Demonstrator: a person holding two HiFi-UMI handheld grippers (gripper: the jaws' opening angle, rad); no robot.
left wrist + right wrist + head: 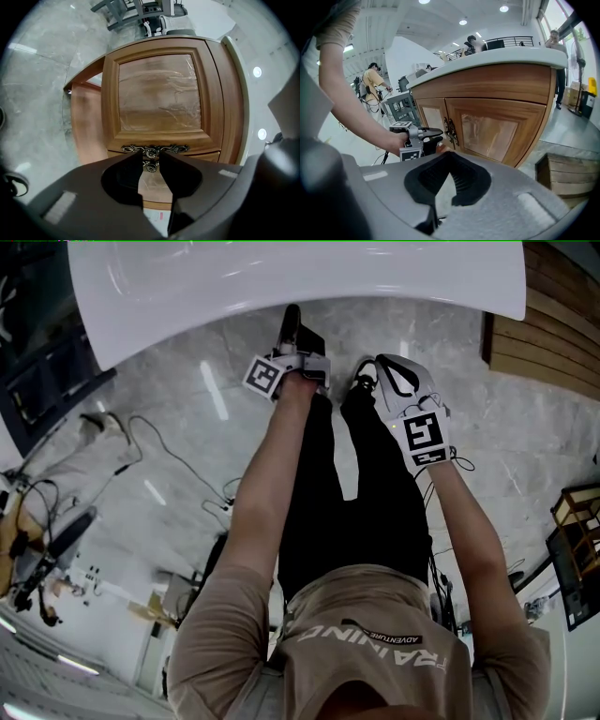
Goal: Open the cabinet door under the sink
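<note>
The wooden cabinet (497, 133) under the white sink counter (281, 277) has two panelled doors with ornate metal handles (449, 129) side by side at the seam. In the left gripper view one door (159, 93) fills the picture, turned on its side. Its handle (154, 149) lies just beyond my left gripper (151, 157), whose jaws stand open with nothing pressed between them. From the right gripper view the left gripper (439, 137) points at the handles. My right gripper (448, 157) hangs back from the cabinet, shut and empty. Both grippers (291, 322) (380, 364) reach under the counter's edge.
A wooden crate (562, 173) stands on the marble floor to the cabinet's right. Cables (178, 465) and equipment lie on the floor to the left. People (372, 79) stand in the background, and a metal rack (401, 105) is beyond the cabinet's left end.
</note>
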